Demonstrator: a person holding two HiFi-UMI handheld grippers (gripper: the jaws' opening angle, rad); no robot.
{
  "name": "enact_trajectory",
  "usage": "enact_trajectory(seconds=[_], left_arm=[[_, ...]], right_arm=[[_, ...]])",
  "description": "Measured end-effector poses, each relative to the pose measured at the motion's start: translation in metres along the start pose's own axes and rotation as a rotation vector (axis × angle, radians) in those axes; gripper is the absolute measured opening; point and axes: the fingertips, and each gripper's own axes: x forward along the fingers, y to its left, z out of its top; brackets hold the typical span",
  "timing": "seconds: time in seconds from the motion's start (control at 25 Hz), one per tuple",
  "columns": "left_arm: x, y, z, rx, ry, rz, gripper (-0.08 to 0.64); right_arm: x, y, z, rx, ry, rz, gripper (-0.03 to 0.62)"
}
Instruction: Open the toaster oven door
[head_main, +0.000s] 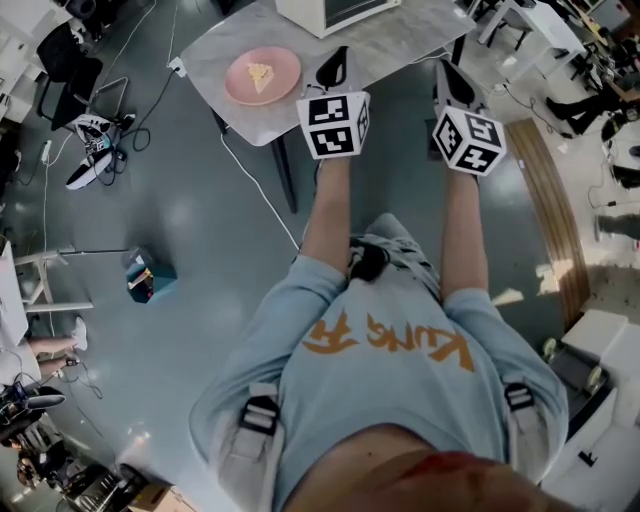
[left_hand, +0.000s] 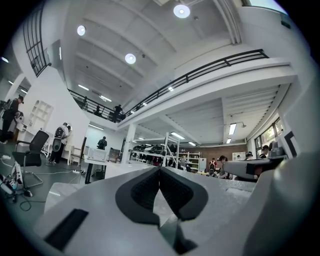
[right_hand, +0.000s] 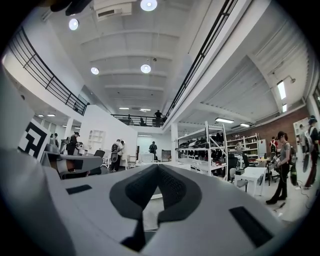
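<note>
The toaster oven (head_main: 335, 12), white with a dark glass front, stands at the far edge of the grey marble table (head_main: 400, 50), cut off by the top of the head view. My left gripper (head_main: 338, 60) hovers over the table's near edge, jaws shut and empty. My right gripper (head_main: 448, 72) is held level beside it to the right, also shut on nothing. Both are short of the oven. In the left gripper view the left gripper (left_hand: 159, 170) has its pads pressed together; the right gripper (right_hand: 158, 167) shows the same in its own view. Neither gripper view shows the oven.
A pink plate (head_main: 262, 75) with a pale wedge of food lies on the table, left of my left gripper. A white cable (head_main: 255, 180) runs across the floor below the table. An office chair (head_main: 60, 60) and a teal box (head_main: 150, 275) stand to the left. People (right_hand: 282, 165) stand about the hall.
</note>
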Motion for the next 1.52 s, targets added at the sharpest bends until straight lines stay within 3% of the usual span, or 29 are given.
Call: enact_trajectory(seconds=[0.28,0.72,1.0,1.16,1.52], left_arm=[[0.019,0.001,0.004,0.026,-0.017,0.012,0.003],[0.091,0.022,0.017,0.079,-0.03,0.083,0.003],[0.164,0.013,0.005,0.122,0.003,0.087,0.003],[0.206,0.021,-0.004,0.123,0.011,0.112,0.003],[0.339,0.013,-0.029,0.11,0.024,0.147,0.003]], right_arm=[[0.017,-0.017,0.006,0.005,-0.03,0.014,-0.002],[0.102,-0.048,0.011,0.032,-0.059,0.104,-0.002],[0.165,-0.102,-0.004,0.124,-0.037,0.108,-0.002],[0.205,-0.119,-0.021,0.115,-0.015,0.143,-0.002],[0.313,-0.223,-0.028,0.126,0.007,0.149,-0.002]])
